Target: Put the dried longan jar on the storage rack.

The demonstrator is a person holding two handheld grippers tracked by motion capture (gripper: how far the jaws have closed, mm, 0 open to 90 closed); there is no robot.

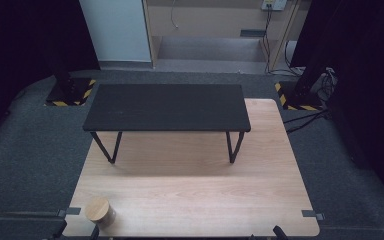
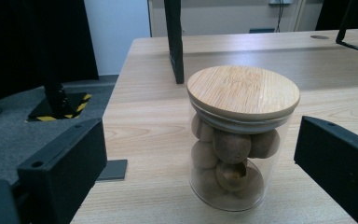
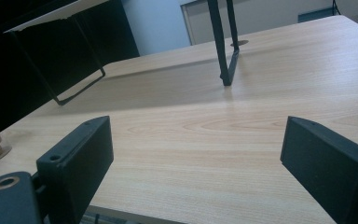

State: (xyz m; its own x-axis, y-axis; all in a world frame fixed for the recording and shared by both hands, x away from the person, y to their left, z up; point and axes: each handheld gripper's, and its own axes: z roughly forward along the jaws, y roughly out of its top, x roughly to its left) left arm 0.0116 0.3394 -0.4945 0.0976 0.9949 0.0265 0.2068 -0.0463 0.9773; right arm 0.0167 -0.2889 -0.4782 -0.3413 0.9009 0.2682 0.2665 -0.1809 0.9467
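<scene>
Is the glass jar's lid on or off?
On. The bamboo lid sits flat atop the upright glass jar, covering its mouth above the brown round pieces inside.

The table (image 1: 190,200) has a pale wood-grain top, smooth with a soft satin sheen. The jar (image 2: 235,158) is clear, glossy glass; its lid (image 2: 243,91) is light bamboo-like wood, matt, with fine grain. The balls (image 2: 230,147) inside look brown, dull and slightly rough. The shelf (image 1: 167,106) has a black, matt board with faint grain, on thin black legs (image 1: 234,146) that look like painted metal. The floor (image 1: 30,150) is dark grey carpet, coarse and matt. The left gripper (image 2: 200,163) and right gripper (image 3: 196,154) have jaws of black, matt, smooth plastic-looking material.
</scene>
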